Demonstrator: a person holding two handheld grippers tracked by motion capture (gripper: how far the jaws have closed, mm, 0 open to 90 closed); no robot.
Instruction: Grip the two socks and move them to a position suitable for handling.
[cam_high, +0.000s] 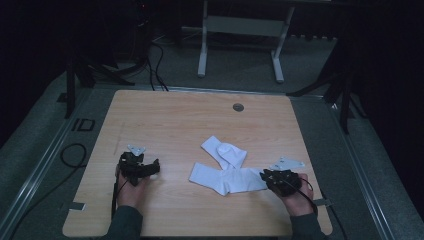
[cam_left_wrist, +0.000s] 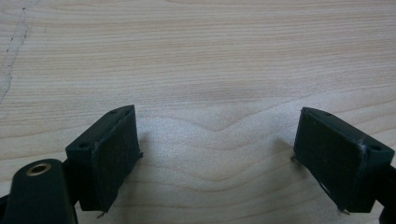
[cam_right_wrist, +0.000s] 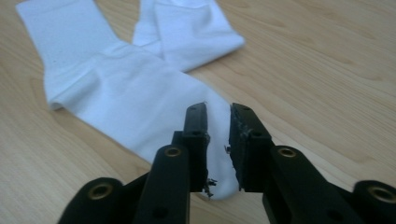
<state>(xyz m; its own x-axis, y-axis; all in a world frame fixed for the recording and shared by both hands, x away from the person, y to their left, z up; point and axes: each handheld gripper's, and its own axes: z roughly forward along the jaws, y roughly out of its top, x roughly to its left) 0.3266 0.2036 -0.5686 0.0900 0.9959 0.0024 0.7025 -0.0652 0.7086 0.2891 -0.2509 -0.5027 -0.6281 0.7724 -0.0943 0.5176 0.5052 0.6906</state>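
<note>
Two white socks lie crossed on the wooden table (cam_high: 175, 115). The near sock (cam_high: 225, 179) (cam_right_wrist: 135, 93) lies flat, its toe pointing at my right hand. The far sock (cam_high: 225, 151) (cam_right_wrist: 191, 32) lies partly under it, angled away. My right gripper (cam_high: 265, 176) (cam_right_wrist: 218, 121) has its jaws nearly together, with the near sock's toe pinched in the narrow gap. My left gripper (cam_high: 156, 167) (cam_left_wrist: 217, 149) rests low over bare wood to the left of the socks, its jaws wide apart with nothing between them.
A round grey grommet (cam_high: 238, 107) sits near the table's far edge. Beyond the table stands a white metal frame (cam_high: 240, 30) on the floor. Black cables (cam_high: 75, 155) loop on the floor to the left.
</note>
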